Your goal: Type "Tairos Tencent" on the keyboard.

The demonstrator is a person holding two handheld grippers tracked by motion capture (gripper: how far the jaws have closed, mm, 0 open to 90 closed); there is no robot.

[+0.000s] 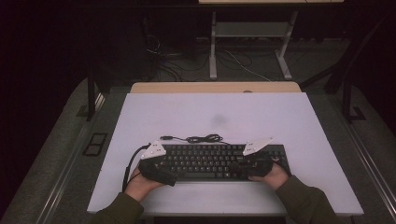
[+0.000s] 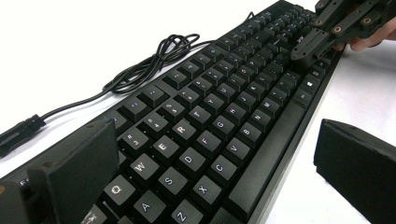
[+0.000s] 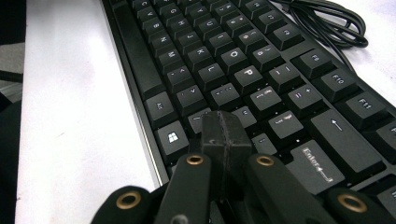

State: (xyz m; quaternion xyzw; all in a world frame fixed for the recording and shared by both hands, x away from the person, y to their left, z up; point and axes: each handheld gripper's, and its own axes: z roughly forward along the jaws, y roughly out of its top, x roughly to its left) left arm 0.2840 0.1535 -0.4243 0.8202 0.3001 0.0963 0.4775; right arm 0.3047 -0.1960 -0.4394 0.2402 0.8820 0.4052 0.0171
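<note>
White table [image 1: 215, 116]; right gripper [image 3: 223, 122] closed, empty, on keyboard [image 1: 210, 161]; left gripper [image 2: 210, 154] wide open, empty; risk: tip slips, pressing adjacent key.

A: Keyboard [image 1: 210, 161] sits on the tabletop [image 1: 215, 116], toward its near edge.

B: And its cable [image 1: 198, 138]?

A: Coiled just behind the keyboard, on the far side.

B: The tongs?

A: Left tongs [image 2: 224, 163] astride the keyboard's left end, one jaw behind it, one before it. Right tongs [image 3: 223, 133] over the keyboard's right part, above the bottom key rows.
</note>
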